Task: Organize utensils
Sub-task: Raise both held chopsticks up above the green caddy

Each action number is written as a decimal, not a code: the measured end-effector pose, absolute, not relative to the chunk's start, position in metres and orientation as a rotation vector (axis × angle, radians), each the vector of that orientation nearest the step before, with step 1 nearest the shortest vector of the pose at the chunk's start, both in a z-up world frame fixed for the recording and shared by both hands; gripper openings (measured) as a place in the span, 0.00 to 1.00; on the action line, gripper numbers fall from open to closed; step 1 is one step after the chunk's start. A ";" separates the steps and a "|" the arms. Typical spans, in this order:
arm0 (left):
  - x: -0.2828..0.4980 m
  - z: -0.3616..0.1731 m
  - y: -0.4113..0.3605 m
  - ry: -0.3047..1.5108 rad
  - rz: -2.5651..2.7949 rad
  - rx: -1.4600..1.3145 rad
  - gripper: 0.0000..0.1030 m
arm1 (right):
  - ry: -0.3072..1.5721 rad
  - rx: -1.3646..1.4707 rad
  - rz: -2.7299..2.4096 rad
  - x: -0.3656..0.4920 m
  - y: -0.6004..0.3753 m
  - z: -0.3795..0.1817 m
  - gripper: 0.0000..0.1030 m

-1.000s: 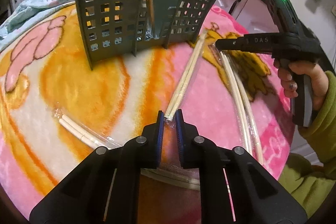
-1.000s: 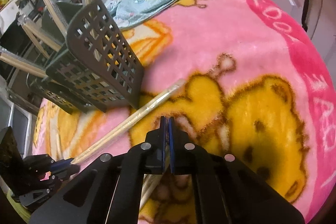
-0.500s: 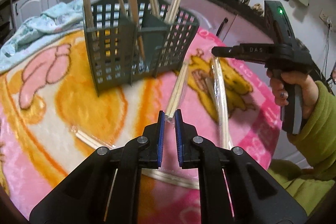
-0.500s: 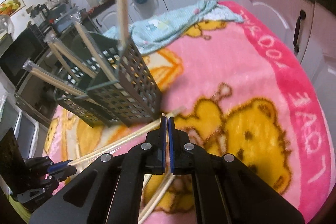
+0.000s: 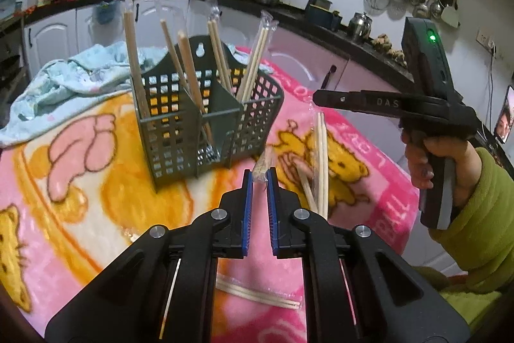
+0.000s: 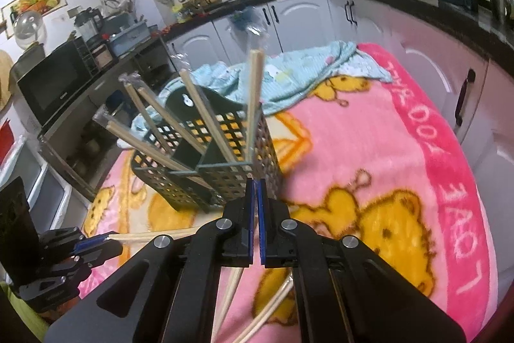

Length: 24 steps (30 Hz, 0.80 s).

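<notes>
Left gripper clamped on a wrapped chopstick pair raised off the pink blanket, right gripper pinching another wrapped pair hanging beside it, green slotted holder just beyond, holding upright chopsticks
</notes>
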<state>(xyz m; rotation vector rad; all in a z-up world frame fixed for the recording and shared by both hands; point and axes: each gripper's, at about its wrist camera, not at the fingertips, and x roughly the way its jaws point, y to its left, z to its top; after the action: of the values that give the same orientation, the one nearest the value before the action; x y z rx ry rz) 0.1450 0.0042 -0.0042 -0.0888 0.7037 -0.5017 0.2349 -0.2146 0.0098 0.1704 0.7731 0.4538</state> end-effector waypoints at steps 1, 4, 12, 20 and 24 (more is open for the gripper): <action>0.144 -0.002 0.004 0.696 -0.502 -0.090 0.05 | 0.769 0.168 0.456 0.234 -0.214 0.012 0.02; 0.142 0.003 0.005 0.680 -0.499 -0.096 0.05 | 0.752 0.159 0.469 0.231 -0.210 0.019 0.02; 0.139 0.015 0.009 0.645 -0.494 -0.094 0.04 | 0.719 0.139 0.500 0.224 -0.200 0.036 0.02; 0.138 0.023 0.012 0.634 -0.484 -0.088 0.02 | 0.671 0.122 0.526 0.220 -0.193 0.055 0.02; 0.136 0.026 0.014 0.621 -0.484 -0.095 0.02 | 0.644 0.113 0.539 0.218 -0.190 0.066 0.02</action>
<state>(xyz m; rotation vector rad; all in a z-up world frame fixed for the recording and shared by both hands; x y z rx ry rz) 0.1360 0.0142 0.0262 -0.0945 0.6214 -0.4838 0.2183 -0.1895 0.0655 0.1127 0.6435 0.5390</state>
